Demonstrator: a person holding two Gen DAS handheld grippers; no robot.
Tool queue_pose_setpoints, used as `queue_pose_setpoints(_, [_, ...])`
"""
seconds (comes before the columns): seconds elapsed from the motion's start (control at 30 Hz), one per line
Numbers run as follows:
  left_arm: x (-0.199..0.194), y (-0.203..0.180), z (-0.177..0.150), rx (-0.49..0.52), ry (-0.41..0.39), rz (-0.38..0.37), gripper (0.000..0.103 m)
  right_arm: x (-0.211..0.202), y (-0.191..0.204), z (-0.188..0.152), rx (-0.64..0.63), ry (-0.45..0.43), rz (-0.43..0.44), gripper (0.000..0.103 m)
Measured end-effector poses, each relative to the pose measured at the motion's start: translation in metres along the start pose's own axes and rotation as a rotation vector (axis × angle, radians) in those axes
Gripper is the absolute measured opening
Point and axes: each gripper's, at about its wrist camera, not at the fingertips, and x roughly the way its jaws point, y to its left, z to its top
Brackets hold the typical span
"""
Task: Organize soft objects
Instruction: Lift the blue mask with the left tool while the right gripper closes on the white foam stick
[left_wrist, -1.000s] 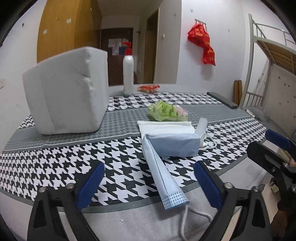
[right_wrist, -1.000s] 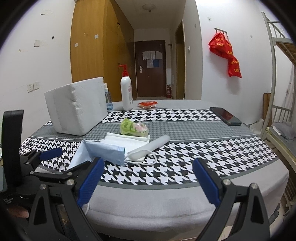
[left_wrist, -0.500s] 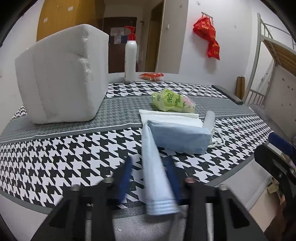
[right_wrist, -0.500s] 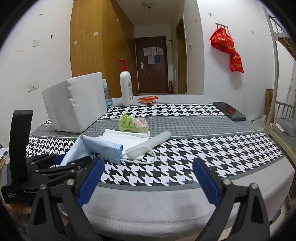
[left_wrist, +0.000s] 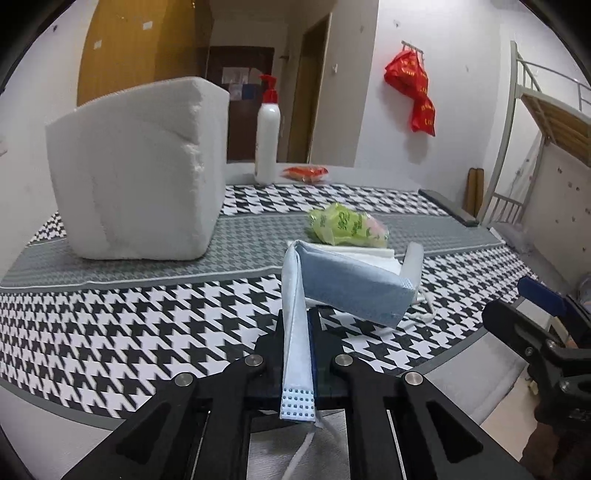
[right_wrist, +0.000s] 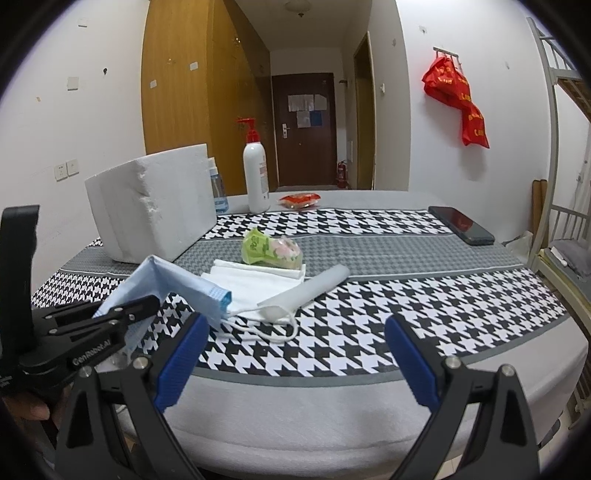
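A light blue face mask (left_wrist: 347, 280) is folded over on the houndstooth tablecloth (left_wrist: 147, 325). My left gripper (left_wrist: 297, 332) grips the mask's near end, its jaws closing tight with the pads pressing on it. That end is lifted off the cloth (right_wrist: 173, 280). Behind the blue mask lie a folded white cloth (right_wrist: 255, 277), a rolled white mask (right_wrist: 314, 288) with loose ear loops, and a green snack packet (right_wrist: 269, 251). My right gripper (right_wrist: 295, 325) hangs open over the table's front edge with nothing between its fingers.
A white foam box (left_wrist: 140, 166) stands at the back left. Behind it are a white pump bottle (left_wrist: 267, 144) and a red packet (right_wrist: 299, 199). A black phone (right_wrist: 461, 225) lies at the far right. A metal bunk bed (right_wrist: 561, 221) flanks the table's right side.
My left gripper went from wide open to shut on the blue mask's near end and raised it slightly. The right gripper stayed where it was.
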Motion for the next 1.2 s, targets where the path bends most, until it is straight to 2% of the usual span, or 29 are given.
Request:
queue_pose_setpoints(0.37, [-0.027, 0.033, 0.01, -0.042, -0.065, 0.057, 0.009, 0.008, 0.015, 0.01, -0.012, 0.003, 0.005, 0.098])
queue_pose_setpoints(0.87, [-0.02, 0.05, 0.011, -0.047, -0.059, 0.029, 0.009, 0.038, 0.023, 0.017, 0.048, 0.071, -0.051, 0.097])
queue_pose_setpoints(1.0, [-0.013, 0.056, 0.015, -0.049, -0.068, 0.038, 0.009, 0.05, 0.026, 0.016, 0.06, 0.106, -0.097, 0.091])
queue_pose_setpoints(1.2, [-0.003, 0.065, 0.016, -0.061, -0.05, 0.024, 0.009, 0.07, 0.024, 0.013, 0.099, 0.185, -0.117, 0.075])
